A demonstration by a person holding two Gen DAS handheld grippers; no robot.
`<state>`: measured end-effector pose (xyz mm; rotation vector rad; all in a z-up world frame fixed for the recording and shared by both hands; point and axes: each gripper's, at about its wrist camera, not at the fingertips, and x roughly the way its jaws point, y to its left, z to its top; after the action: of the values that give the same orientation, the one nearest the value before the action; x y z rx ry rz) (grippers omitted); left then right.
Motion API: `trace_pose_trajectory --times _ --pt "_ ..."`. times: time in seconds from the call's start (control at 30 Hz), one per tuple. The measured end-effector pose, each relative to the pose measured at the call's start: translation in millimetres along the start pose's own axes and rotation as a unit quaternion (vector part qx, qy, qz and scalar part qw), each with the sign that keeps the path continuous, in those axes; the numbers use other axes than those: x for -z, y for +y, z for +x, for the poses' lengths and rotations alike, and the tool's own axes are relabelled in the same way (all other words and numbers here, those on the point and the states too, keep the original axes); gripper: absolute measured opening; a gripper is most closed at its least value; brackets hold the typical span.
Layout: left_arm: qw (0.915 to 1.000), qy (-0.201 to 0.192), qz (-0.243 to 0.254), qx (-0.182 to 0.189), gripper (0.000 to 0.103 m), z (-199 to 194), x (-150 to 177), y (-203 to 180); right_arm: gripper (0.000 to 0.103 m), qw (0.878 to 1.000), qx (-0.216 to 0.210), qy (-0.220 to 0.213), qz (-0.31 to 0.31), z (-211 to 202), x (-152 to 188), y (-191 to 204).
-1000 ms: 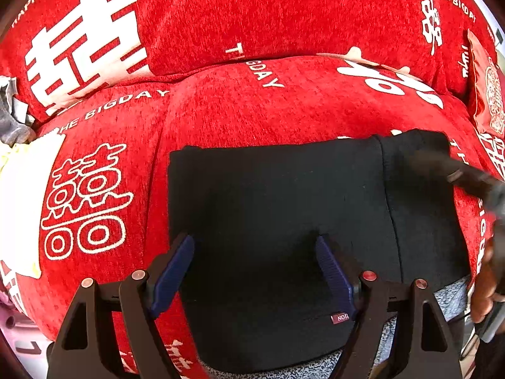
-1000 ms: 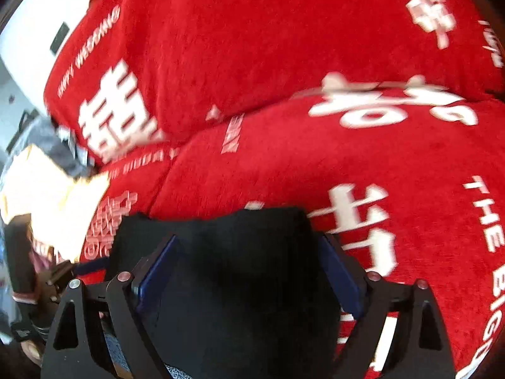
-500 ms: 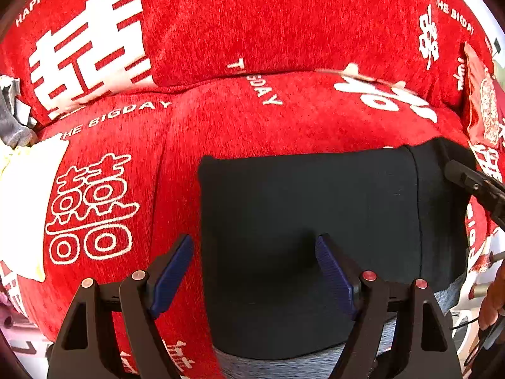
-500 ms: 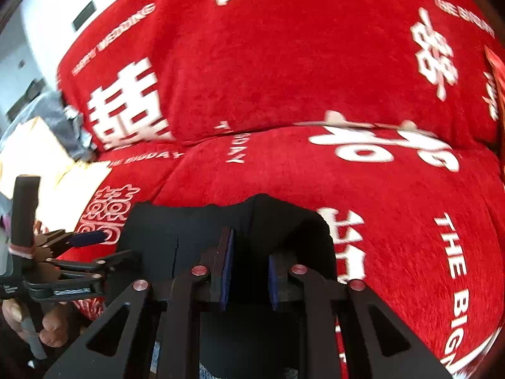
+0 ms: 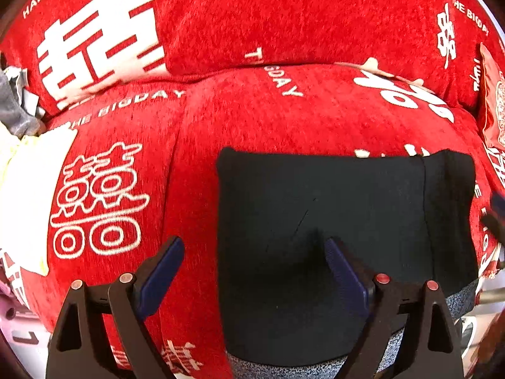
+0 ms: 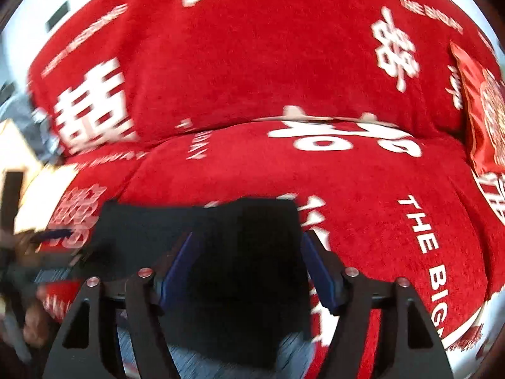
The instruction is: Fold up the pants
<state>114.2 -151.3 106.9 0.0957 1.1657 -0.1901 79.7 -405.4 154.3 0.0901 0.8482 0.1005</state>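
Nearest in the left wrist view, the left gripper (image 5: 254, 254) has its jaws wide and opening, straddling the left edge of the folded black pants (image 5: 344, 221); neither pad presses the cloth. The pants lie flat as a dark rectangle on the seat of the red sofa (image 5: 284, 110), their long axis running left to right across the view, with a grey speckled band (image 5: 457, 300) along the near edge. In the blurred right wrist view, the right gripper (image 6: 247, 262) also has its jaws opening, standing over the right end of the pants (image 6: 240, 252) without gripping them. Beyond lies the sofa's backrest, printed with white characters. A pale cloth (image 5: 28, 189) sits far left.
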Motion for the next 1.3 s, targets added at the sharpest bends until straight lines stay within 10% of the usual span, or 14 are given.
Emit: trace_pose_trajectory --times 0.33,0.7,0.9,1.07,1.3 --pt "0.9999 -0.009 0.0 0.005 0.101 0.2 43.5 4.3 0.08 0.994 0.009 0.05 -0.099 14.9 80.8 44.1" --pt "0.9997 0.001 -0.012 0.021 0.101 -4.3 69.3 11.7 0.081 1.0 0.021 0.003 -0.017 3.3 8.7 22.5" --pt "0.9982 0.015 -0.042 0.04 0.103 2.9 70.4 18.6 0.082 0.997 0.043 0.07 -0.013 76.1 -25.5 22.5" --pt "0.9991 0.0 -0.03 0.029 0.103 2.1 73.5 10.7 0.103 0.993 0.063 0.097 0.003 111.8 -30.4 5.9" --pt "0.9987 -0.017 -0.04 0.026 0.103 -15.1 59.8 22.8 0.103 0.996 0.078 0.037 0.012 50.3 -22.2 7.2"
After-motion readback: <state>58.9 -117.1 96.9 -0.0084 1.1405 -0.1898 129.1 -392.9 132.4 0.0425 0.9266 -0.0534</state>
